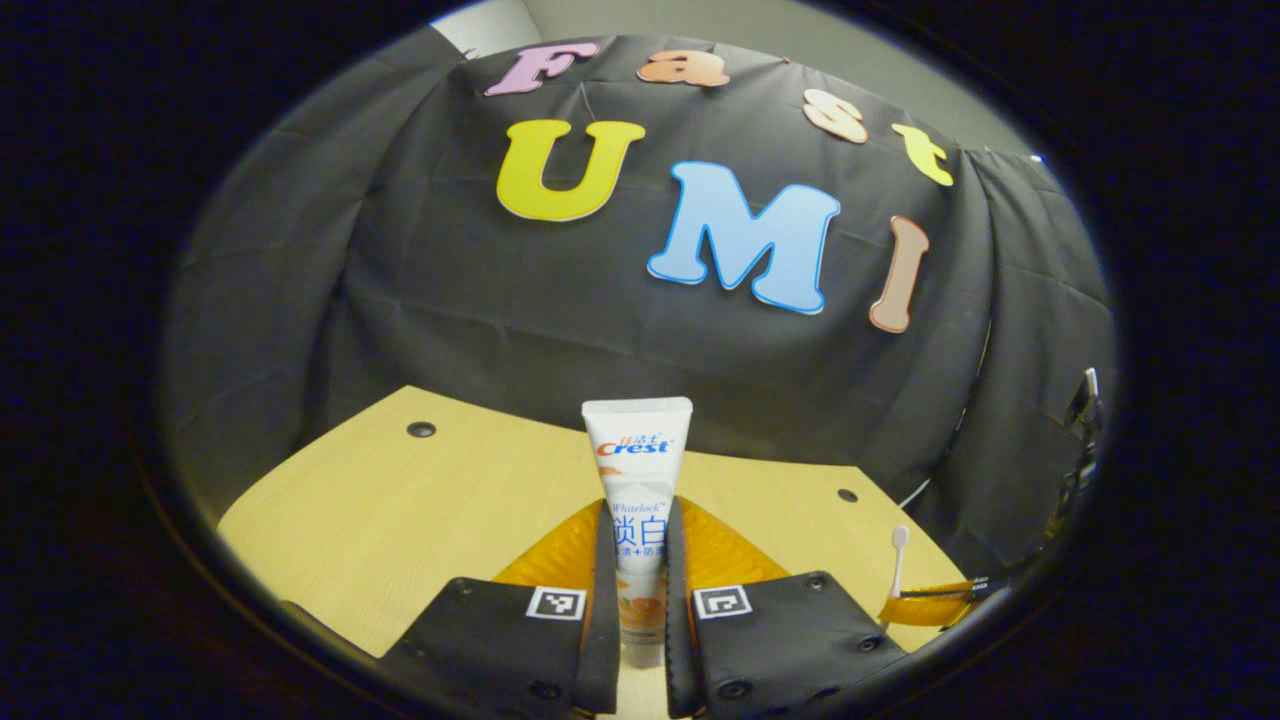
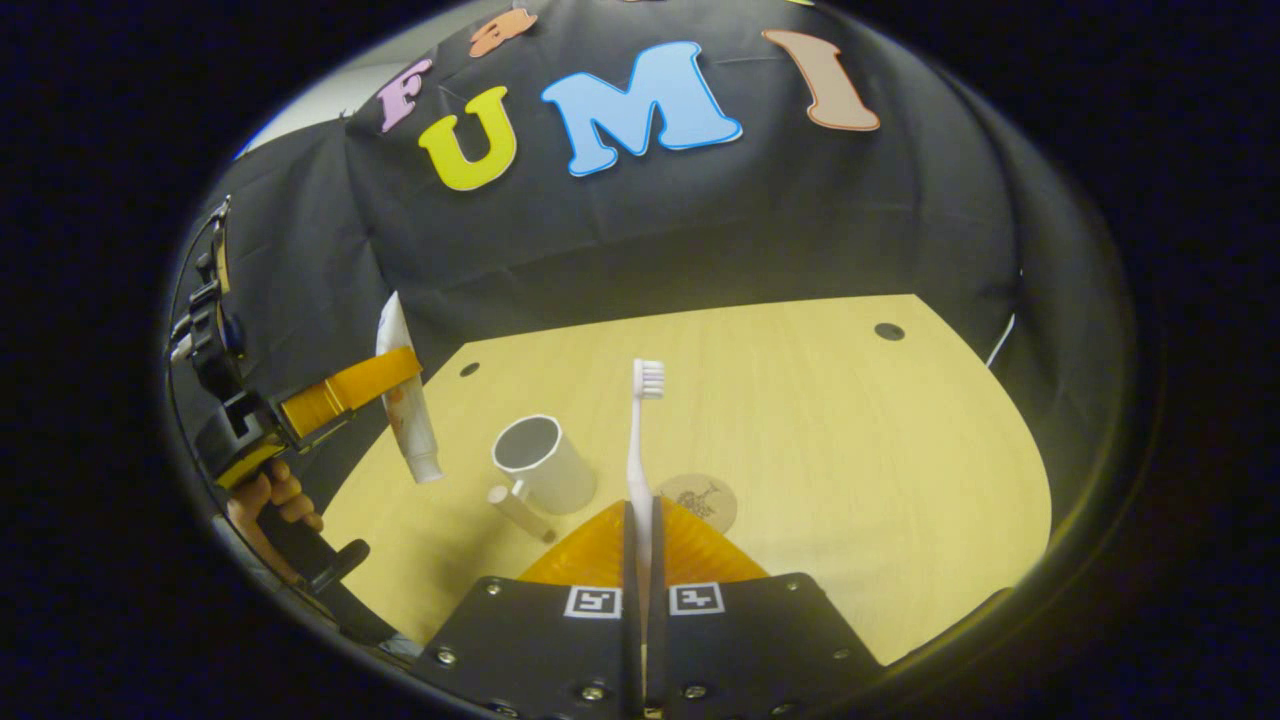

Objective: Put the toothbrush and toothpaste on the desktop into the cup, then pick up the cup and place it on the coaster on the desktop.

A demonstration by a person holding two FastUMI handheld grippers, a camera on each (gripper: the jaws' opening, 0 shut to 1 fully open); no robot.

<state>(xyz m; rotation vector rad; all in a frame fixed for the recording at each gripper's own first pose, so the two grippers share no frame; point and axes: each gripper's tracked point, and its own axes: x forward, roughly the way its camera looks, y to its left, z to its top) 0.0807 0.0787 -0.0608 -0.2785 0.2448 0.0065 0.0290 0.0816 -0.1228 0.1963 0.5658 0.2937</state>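
White toothpaste (image 1: pixel 638 470) is clamped upright by the left gripper (image 1: pixel 636 590); a white toothbrush (image 2: pixel 640 450) is pinched, bristles up, by the right gripper (image 2: pixel 640 560).

This is a staged recording booth, not a lived-in room. A black cloth backdrop (image 1: pixel 600 330) hangs in folds behind and around a pale wood-grain desktop (image 2: pixel 820 420) that has round cable holes (image 2: pixel 888 331) near its back corners. A strip of plain light wall (image 1: pixel 700 20) shows above the cloth. On the desktop stand a few bathroom props: a white cup (image 2: pixel 545 462) and a round coaster (image 2: pixel 700 500).
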